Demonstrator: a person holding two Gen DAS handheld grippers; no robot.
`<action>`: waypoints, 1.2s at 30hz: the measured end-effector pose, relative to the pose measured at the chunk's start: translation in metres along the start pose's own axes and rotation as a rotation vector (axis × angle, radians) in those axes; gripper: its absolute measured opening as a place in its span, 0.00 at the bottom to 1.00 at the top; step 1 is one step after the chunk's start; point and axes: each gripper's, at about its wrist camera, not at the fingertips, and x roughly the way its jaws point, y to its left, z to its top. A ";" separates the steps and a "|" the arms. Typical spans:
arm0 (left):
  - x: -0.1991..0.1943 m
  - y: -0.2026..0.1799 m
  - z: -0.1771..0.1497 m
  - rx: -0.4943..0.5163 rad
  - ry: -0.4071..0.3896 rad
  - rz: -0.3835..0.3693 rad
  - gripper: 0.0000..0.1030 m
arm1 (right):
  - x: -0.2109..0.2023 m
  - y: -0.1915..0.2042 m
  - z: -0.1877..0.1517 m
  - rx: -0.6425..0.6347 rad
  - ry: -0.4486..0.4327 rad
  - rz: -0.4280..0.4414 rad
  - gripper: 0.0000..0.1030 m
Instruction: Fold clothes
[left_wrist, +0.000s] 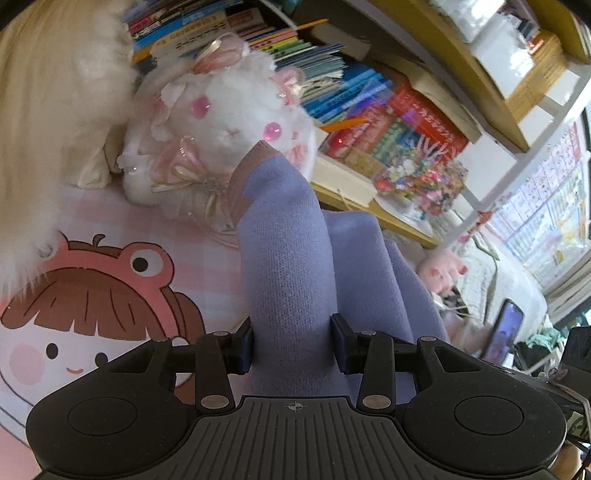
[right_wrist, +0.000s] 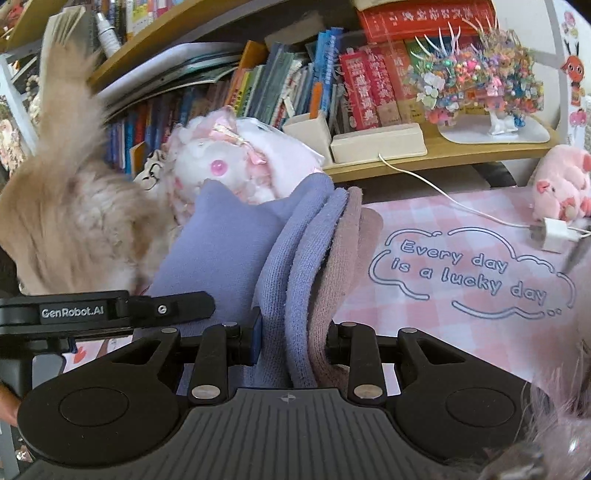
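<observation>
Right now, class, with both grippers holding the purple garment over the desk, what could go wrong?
1. The purple garment hangs close to the white plush rabbit; swinging it could knock the toy over.
2. The right gripper pinches several bunched layers, so one may slip free.
3. The charger cable lies across the pink mat and could snag the cloth.

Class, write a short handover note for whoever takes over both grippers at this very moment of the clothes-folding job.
Left gripper: jaws shut on the lilac knit garment, which bunches up between them.
Right gripper: jaws shut on several stacked layers of the same garment, lilac folds plus its mauve-brown trim.
Where: the garment is held above the pink checked desk mat, just in front of the white plush bunny.
Done: the cloth is gathered into layers.
Left: probably lay it flat on the mat, finish the fold, release.
</observation>
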 end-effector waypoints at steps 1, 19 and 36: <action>0.003 0.002 0.001 -0.004 -0.002 0.006 0.39 | 0.004 -0.003 0.000 0.007 0.000 -0.005 0.27; -0.021 0.007 -0.016 0.031 -0.070 0.133 0.64 | -0.009 -0.009 -0.011 0.051 -0.044 -0.126 0.62; -0.081 -0.024 -0.094 0.236 -0.128 0.326 0.82 | -0.078 0.049 -0.098 -0.164 -0.055 -0.299 0.78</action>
